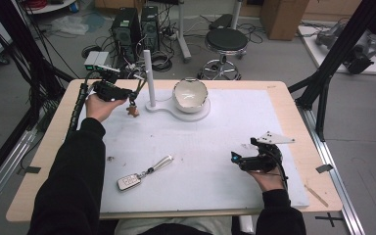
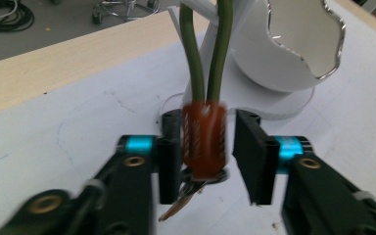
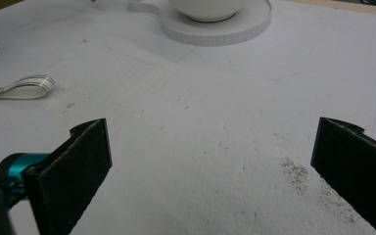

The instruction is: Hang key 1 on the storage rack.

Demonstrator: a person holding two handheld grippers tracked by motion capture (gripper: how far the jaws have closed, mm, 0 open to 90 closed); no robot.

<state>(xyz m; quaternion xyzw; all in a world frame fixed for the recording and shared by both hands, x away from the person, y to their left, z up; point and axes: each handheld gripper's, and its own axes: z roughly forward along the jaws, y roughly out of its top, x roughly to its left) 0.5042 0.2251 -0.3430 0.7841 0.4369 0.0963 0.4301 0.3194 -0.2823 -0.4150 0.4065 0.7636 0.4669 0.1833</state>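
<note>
Evidently, an orange-tagged key ring (image 2: 204,142) is being hung from the white post (image 1: 148,78) by its green loop, with the left tool (image 2: 203,147) spread loosely around the tag, while the right tool (image 3: 210,166) is being held wide apart, well away from the post.

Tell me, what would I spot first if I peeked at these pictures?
Probably the left claw at the table's far left: between its open jaws hangs an orange-brown leather tag on a green cord loop. Right beside it stands a white wavy-rimmed bowl on a white round stand with an upright post. Nearer the person lies a silver car key fob with a white strap, and the right claw is wide open.
</note>
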